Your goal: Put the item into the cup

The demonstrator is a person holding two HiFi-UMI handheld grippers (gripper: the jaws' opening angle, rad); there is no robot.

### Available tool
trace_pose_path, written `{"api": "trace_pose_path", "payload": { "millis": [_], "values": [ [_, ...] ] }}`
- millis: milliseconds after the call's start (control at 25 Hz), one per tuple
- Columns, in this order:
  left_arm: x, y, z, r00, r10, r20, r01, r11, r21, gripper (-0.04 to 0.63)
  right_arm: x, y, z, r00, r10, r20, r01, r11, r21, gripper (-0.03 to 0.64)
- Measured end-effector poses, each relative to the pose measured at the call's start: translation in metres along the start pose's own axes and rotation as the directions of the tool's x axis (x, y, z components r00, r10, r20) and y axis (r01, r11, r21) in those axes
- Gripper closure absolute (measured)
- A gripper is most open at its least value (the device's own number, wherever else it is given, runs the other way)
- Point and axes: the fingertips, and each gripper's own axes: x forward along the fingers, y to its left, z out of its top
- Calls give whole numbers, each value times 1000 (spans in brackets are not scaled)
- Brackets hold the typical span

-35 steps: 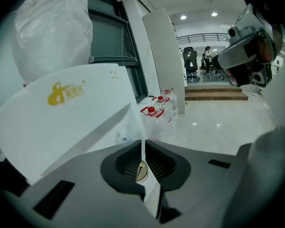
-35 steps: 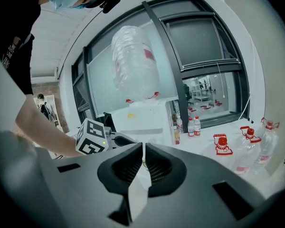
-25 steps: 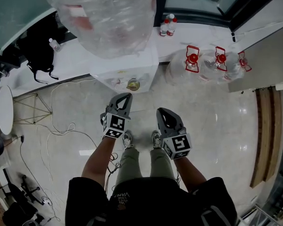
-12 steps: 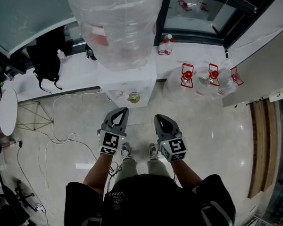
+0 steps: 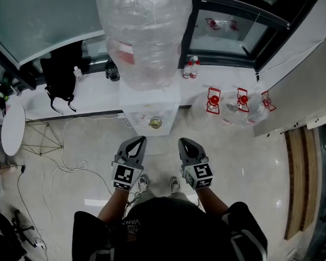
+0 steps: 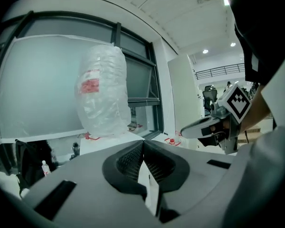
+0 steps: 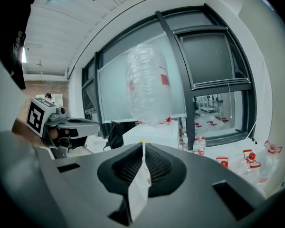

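The left hand-held gripper [image 5: 139, 140] and the right hand-held gripper [image 5: 182, 142] are both closed, and no item shows in either. Both have just risen side by side, the left more, and point almost level at the water dispenser [image 5: 150, 105]. What looks like the cup [image 5: 155, 123] sits in its front recess, just beyond them, so the task seems barely begun. A white surface [image 5: 95, 99] along the far window carries small bottles [image 5: 191, 68] and a black bag [image 5: 60, 78]. Cables [image 5: 70, 145] trail over the glossy floor [image 5: 239, 162] at left.
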Motion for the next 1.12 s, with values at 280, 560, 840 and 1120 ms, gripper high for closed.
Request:
{"api": "trace_pose_path", "payload": {
  "millis": [280,560,840,1120],
  "values": [
    [-24,-2,15,999,27,37,-27,1000,-9,575,-6,9,9,1000,7,-26,-9,999,-50,571],
    [-42,2,17,997,62,43,-61,998,-27,575,-5,12,18,1000,13,6,-13,1000,-23,571],
    [-52,9,15,995,91,41,-89,995,-48,577,-1,9,21,1000,-11,-15,11,999,-46,572],
    [-59,16,12,993,110,39,-109,993,-39,577,8,11,20,1000,-4,-10,4,1000,-25,572]
  ]
}}
